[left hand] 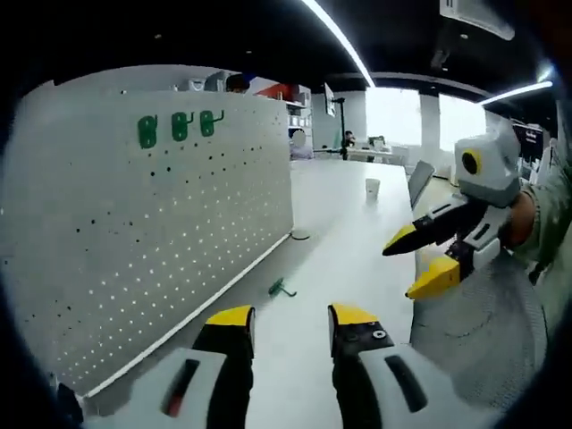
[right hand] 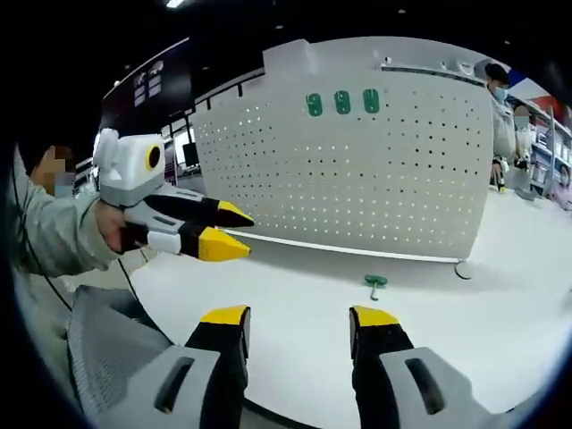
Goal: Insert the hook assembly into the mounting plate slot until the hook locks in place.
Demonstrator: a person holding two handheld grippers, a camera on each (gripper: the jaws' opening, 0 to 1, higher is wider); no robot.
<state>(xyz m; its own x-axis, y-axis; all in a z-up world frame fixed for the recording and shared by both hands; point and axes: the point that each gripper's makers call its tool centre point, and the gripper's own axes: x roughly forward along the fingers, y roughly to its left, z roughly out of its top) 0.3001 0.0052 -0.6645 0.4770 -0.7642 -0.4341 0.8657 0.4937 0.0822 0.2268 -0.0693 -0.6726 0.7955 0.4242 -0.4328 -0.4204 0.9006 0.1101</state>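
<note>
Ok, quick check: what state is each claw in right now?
Left claw: open, holding nothing.
Right claw: open, holding nothing; the green hook lies on the table ahead.

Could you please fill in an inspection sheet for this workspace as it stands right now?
Surface: white table, mostly bare.
Job's things: white pegboard standing upright on the table; three green hooks already mounted in a row near its top; one loose green hook lying on the table in front of the board.
Clutter: a small round disc by the board's foot; a white cup farther back.
Grippers: left gripper open, empty; right gripper open, empty; both held above the table, short of the loose hook.
Cables: a thin dark cord by the person's sleeve.
Surroundings: office with ceiling light strips; a grey mesh chair; people in the background.
</note>
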